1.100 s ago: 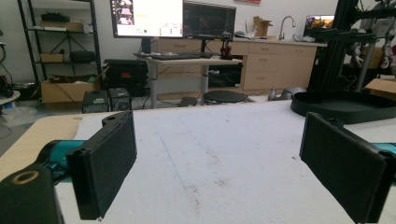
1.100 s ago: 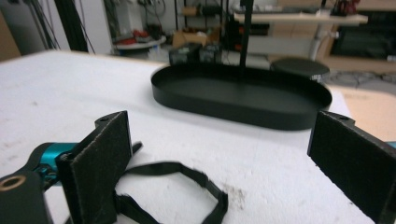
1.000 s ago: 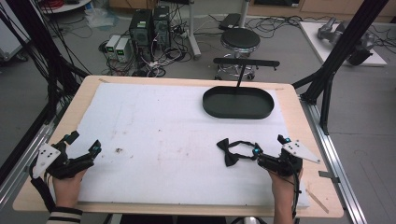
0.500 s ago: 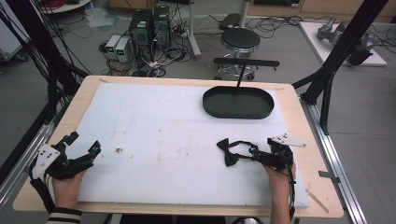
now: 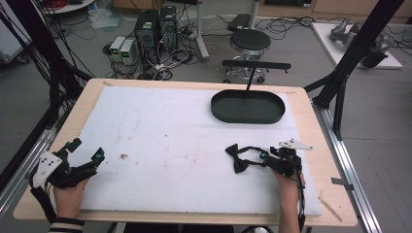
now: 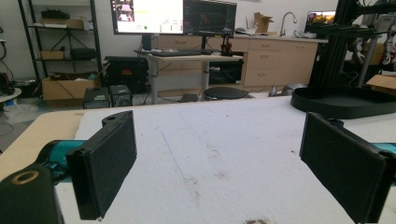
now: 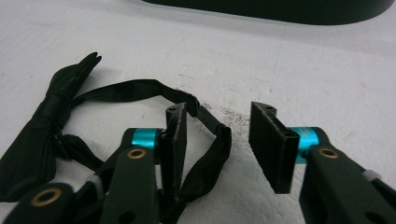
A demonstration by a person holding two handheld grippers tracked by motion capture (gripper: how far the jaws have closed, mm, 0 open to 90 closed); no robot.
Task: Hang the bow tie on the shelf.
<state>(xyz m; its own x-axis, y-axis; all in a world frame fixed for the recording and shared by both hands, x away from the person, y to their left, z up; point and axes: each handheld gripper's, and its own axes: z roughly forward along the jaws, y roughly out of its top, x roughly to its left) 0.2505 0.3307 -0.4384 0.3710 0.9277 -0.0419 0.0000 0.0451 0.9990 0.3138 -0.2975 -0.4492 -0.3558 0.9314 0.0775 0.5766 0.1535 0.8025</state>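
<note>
A black bow tie (image 5: 238,158) lies on the white mat (image 5: 175,131), right of centre and near the front edge. Its bow (image 7: 39,135) is to the left in the right gripper view, and its thin strap (image 7: 135,88) loops back to my right gripper (image 7: 222,140). That gripper (image 5: 265,159) is open and low on the mat. The strap passes between its jaws and hangs against the left pad (image 7: 175,135). My left gripper (image 5: 88,149) rests at the mat's front left corner. It is open, and nothing lies between its wide-apart pads (image 6: 107,163).
A black oval tray (image 5: 248,107) stands at the back right of the mat and also shows as the tray (image 6: 345,100) in the left gripper view. A small dark speck (image 5: 124,156) lies near the left gripper. Wooden table edges (image 5: 311,160) frame the mat.
My right gripper has edged left onto the bow tie's strap and rolled, so its grey plate now sits higher. The bow tie and the left gripper have stayed put.
</note>
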